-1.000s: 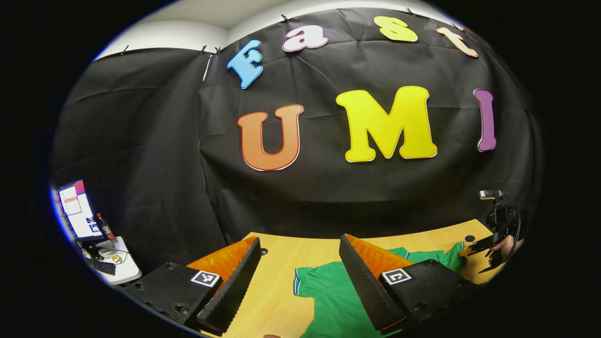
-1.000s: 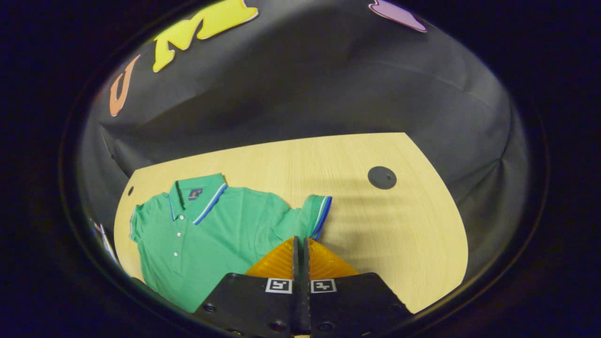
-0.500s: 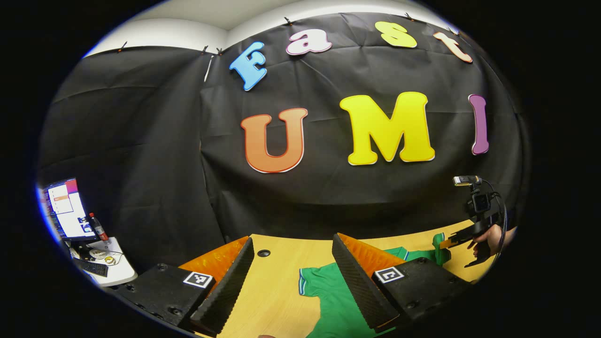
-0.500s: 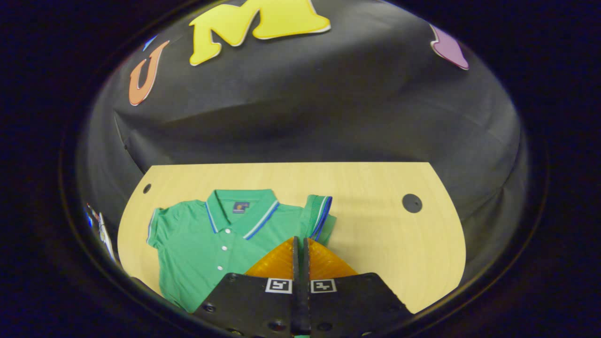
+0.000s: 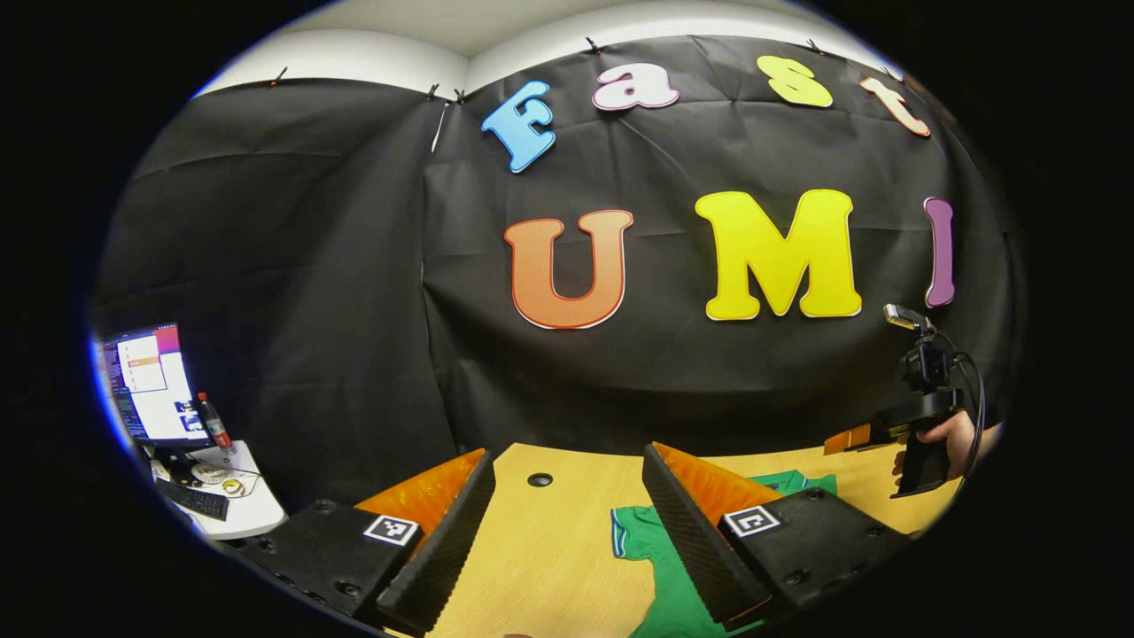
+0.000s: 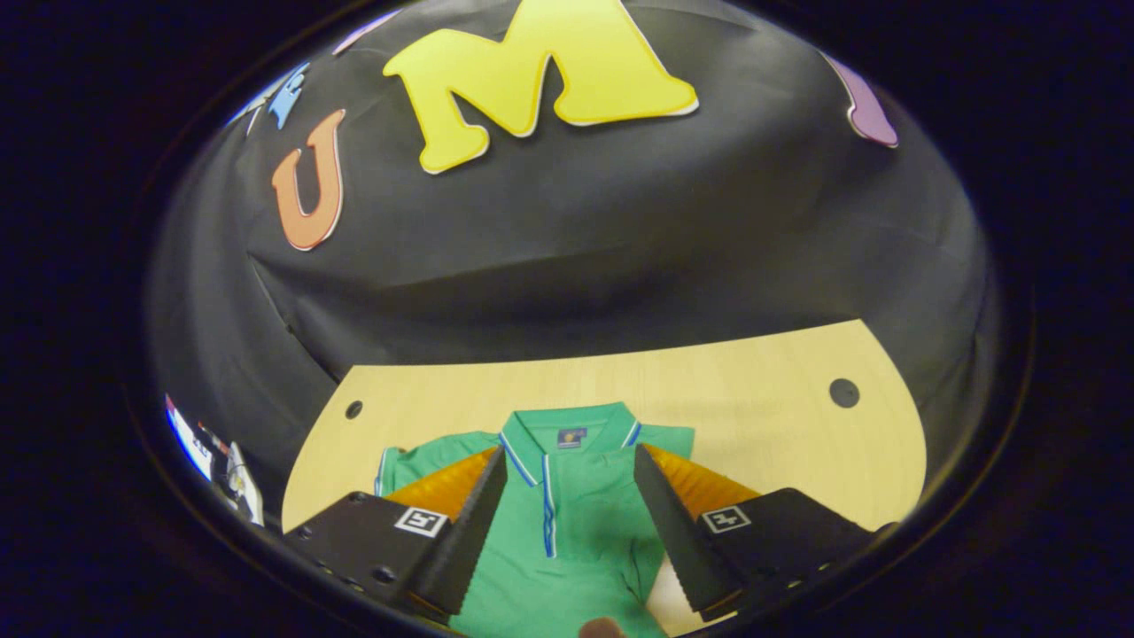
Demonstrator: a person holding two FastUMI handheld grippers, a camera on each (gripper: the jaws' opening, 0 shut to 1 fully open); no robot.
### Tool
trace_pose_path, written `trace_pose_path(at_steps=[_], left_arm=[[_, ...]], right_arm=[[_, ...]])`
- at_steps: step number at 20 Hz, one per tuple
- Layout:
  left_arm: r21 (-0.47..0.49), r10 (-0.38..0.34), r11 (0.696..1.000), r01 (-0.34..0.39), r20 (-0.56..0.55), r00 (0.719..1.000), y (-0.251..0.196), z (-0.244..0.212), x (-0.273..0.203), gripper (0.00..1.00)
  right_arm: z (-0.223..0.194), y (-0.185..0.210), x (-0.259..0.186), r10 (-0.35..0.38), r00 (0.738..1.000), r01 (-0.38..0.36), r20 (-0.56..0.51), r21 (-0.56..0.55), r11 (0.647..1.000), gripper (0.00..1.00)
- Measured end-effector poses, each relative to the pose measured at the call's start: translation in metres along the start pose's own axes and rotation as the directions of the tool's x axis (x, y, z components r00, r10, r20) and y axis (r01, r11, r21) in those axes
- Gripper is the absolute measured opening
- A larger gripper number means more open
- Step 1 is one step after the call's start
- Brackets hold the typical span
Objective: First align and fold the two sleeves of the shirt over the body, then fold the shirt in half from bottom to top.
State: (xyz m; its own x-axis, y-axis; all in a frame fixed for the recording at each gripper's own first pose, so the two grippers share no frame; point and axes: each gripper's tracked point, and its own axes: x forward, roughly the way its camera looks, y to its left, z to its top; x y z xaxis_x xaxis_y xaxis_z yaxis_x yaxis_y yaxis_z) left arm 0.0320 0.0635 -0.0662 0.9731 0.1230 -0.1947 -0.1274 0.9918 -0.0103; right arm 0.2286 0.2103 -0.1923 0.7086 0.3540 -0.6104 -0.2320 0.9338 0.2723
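A green polo shirt (image 6: 576, 549) with blue-and-white trim lies face up on the light wooden table (image 6: 753, 399). One sleeve (image 6: 589, 496) lies folded across the chest, its striped cuff near the middle. The other sleeve (image 6: 416, 461) is spread out to the side. My right gripper (image 6: 567, 514) hovers open above the chest, holding nothing. My left gripper (image 5: 567, 523) is open over bare table (image 5: 549, 558), just left of the shirt's spread sleeve (image 5: 631, 539). In the left gripper view the right gripper (image 5: 917, 425) shows far right, held by a hand (image 5: 961, 439).
The black cloth wall closes the table's far side. Round cable holes (image 6: 843, 392) (image 6: 353, 409) sit near the far corners. Off the table's left end, a small white side table (image 5: 235, 496) carries a lit monitor (image 5: 151, 385), a keyboard and a bottle (image 5: 213, 424).
My right gripper carried the sleeve over the shirt's body, opened and let it go; the sleeve now lies on the chest. The left gripper stayed open and shifted only slightly.
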Motion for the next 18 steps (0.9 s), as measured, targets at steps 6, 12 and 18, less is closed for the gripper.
trace_pose_path(at_steps=[6,12,18], left_arm=[[-0.036,-0.146,0.989,0.144,-0.053,0.988,-0.009,-0.027,0.040,1.00],[-0.102,-0.281,0.959,0.265,-0.190,0.941,-0.031,-0.084,0.093,1.00],[-0.126,-0.334,0.943,0.309,-0.314,0.889,-0.048,-0.136,0.140,1.00]], right_arm=[[0.019,-0.020,-0.065,-0.085,0.990,0.088,0.109,-0.028,0.996,0.96],[0.024,-0.036,-0.140,-0.149,0.967,0.166,0.206,-0.066,0.984,0.96],[0.002,-0.028,-0.185,-0.134,0.968,0.153,0.213,-0.076,0.985,0.92]])
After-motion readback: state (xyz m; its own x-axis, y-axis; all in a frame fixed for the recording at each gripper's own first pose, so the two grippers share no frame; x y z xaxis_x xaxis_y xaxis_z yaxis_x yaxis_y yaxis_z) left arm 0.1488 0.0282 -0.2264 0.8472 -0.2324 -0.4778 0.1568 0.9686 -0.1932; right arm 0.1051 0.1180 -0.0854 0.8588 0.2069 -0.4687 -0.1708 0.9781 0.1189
